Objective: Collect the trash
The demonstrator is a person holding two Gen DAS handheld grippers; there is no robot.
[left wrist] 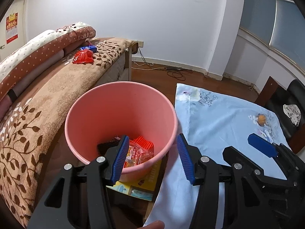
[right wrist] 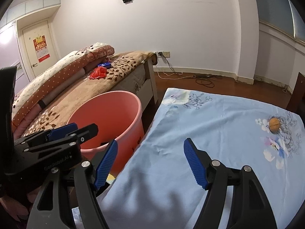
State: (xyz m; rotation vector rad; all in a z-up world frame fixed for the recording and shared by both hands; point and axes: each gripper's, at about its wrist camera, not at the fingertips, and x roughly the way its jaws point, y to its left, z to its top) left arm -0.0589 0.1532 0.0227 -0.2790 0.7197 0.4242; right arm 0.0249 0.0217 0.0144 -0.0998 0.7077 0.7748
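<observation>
On the bed [left wrist: 57, 87] at ten o'clock lay two wrappers, one red wrapper [left wrist: 83, 56] and one blue wrapper [left wrist: 88, 48] just beyond it. At centre stood one pink bucket [left wrist: 122, 103] holding a clear snack packet [left wrist: 136, 155], an orange studded piece [left wrist: 143, 143] and something dark. The left tool [left wrist: 150, 158] hung open and empty over its rim. The right tool [right wrist: 150, 164] gaped empty above the blue-clothed tabletop [right wrist: 219, 133], where one walnut [right wrist: 274, 125] sat at two o'clock.

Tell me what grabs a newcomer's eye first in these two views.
The pink bucket between the bed and the blue-clothed table, with wrappers already in it. Next, the red packet on the brown leaf-patterned blanket, and a small round brown thing on the blue floral cloth.
</observation>
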